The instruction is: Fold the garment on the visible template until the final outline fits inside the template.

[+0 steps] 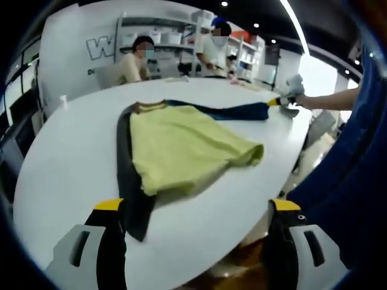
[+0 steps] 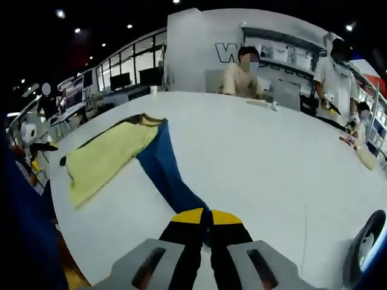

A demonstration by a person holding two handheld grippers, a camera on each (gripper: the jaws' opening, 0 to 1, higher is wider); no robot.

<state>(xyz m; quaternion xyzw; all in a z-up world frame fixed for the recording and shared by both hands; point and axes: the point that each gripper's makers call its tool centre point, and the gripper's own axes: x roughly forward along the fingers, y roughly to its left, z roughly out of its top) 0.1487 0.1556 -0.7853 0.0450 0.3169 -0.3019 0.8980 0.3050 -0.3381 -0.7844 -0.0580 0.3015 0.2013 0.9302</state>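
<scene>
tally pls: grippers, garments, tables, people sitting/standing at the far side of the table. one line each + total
Hand-held grippers: 2, left hand-held gripper with jaws apart, right hand-held gripper closed on the blue sleeve
Garments: 1, yellow garment with dark and blue sleeves
Tables: 1, white table
People at the far side: 2, seated person, standing person
Total: 6

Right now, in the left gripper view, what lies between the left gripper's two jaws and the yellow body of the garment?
The left gripper view shows bare white table and the garment's dark sleeve beside one jaw of the left gripper, before the yellow body.
</scene>
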